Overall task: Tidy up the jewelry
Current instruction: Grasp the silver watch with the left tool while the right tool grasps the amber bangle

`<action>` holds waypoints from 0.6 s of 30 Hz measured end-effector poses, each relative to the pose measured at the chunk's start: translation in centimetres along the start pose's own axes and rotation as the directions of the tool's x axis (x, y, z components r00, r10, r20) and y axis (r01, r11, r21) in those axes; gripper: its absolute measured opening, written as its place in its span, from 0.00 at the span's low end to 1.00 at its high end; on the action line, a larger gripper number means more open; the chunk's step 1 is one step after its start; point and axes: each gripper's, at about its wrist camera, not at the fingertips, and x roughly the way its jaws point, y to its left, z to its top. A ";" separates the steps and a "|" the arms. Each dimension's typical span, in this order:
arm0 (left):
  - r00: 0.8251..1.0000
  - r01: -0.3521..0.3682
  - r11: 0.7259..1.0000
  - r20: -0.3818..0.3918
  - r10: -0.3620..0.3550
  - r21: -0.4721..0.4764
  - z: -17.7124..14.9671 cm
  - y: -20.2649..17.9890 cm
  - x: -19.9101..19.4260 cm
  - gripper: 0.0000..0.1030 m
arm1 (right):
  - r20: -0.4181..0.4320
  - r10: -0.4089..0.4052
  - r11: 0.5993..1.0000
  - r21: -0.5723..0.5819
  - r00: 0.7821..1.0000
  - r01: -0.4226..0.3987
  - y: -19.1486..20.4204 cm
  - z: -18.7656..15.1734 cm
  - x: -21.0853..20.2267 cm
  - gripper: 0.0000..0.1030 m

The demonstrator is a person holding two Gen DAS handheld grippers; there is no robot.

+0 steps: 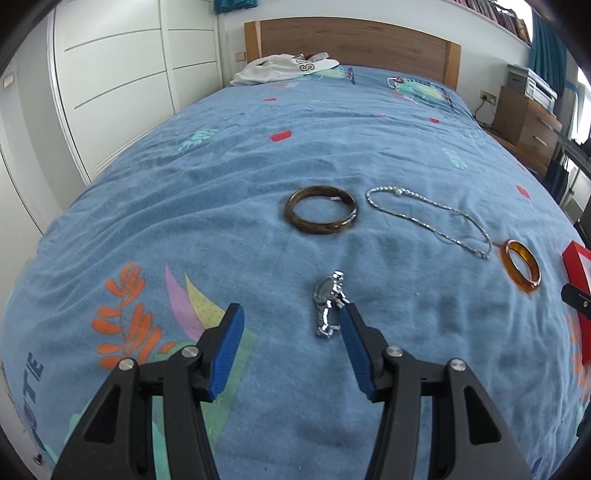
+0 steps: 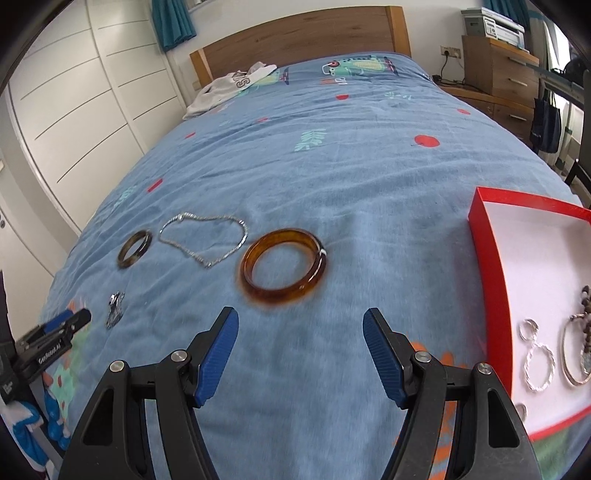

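Blue pads of the left tool (image 1: 291,314) sit nearest the lens, jaws spread wide with nothing between them; the right-hand pad tip lies just beside a silver watch (image 1: 330,304) lying crumpled on the bed (image 1: 221,166). Beyond the watch, a dark bangle (image 1: 320,215) lies flat, and to its right a silver chain (image 1: 436,221) lies in a loose loop. Further right, an amber bangle (image 1: 521,270) lies near the red box (image 1: 576,269) at the frame edge. Right tool (image 2: 300,321) also stands open and empty above the blue cover, aimed toward the amber bangle, which lies flat just past its pad tips, not touching them. Seen from the right wrist, the box is a shallow red tray with a white floor, on the bed at the right; inside lie silver hoops (image 2: 537,358), a larger silver ring, and a dark beaded piece partly cut off by the frame. Left tool shows at the far left of this view, near the watch. White clothing (image 2: 229,88) is heaped by the wooden headboard (image 2: 303,33).
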 end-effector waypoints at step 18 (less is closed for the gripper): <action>0.994 0.102 0.994 -0.028 -0.102 -0.029 0.0 -0.9 4.6 0.50 | 0.001 0.010 0.999 0.044 1.000 -0.010 -1.4 3.2 5.7 0.67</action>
